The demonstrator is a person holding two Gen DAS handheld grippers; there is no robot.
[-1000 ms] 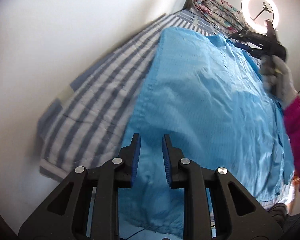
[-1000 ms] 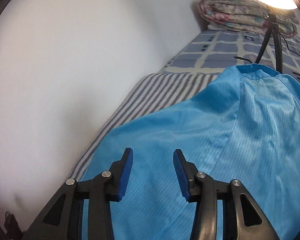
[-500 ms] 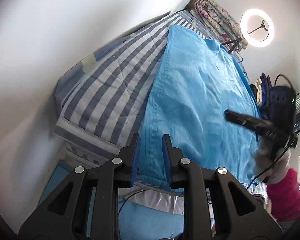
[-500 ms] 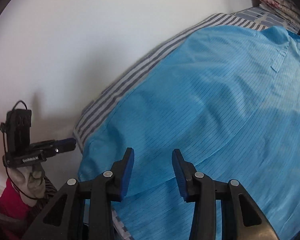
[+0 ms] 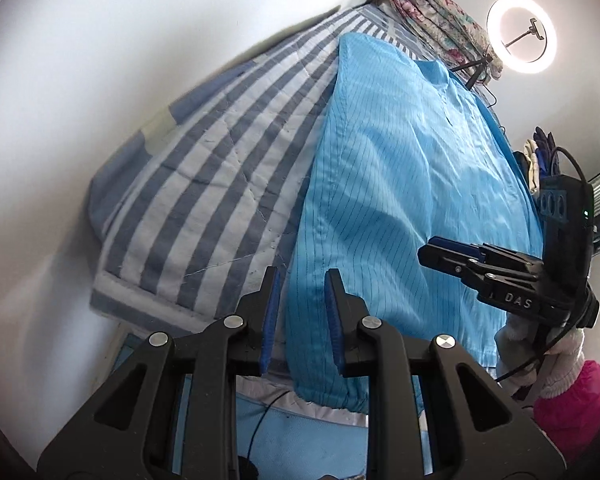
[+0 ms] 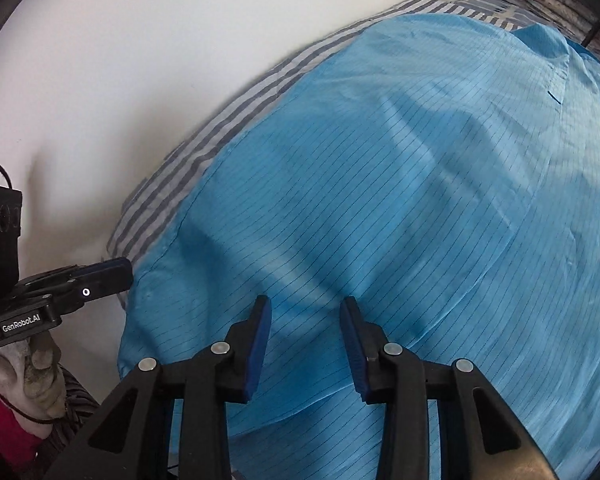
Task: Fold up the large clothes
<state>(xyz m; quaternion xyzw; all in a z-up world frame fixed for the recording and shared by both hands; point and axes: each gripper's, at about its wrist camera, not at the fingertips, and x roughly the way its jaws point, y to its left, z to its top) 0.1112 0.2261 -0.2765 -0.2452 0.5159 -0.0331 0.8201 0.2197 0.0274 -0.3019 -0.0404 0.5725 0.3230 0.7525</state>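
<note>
So I've got the big light-blue pinstriped shirt (image 5: 400,200) spread flat on the blue-and-white striped quilt (image 5: 220,184), collar end up around 1 o'clock near the ring light (image 5: 521,34) and the rolled floral blanket (image 5: 432,16), hem end down at 6 o'clock hanging a little over the mattress edge.

My left gripper (image 5: 300,312) sits right over the near hem corner with the jaws at a narrow gap. Fabric shows between the blue pads but they aren't pressing on it, so nothing's held yet. My right gripper (image 6: 305,340) is hovering over the cloth a bit further along the hem, at about 3 o'clock in the left view; its jaws are closing, and the cloth lies under them rather than pinched between them.

My read is that this is the grab-the-hem step before folding the bottom up toward the collar. To do it well I'd tip both sets of fingers down so one pad slides under the hem edge, get only the shirt and not the quilt underneath, and clamp both corners at roughly matching spots so the fold comes up square. This fabric looks slick, so a shallow pinch could slip; I'd bite deep.
</note>
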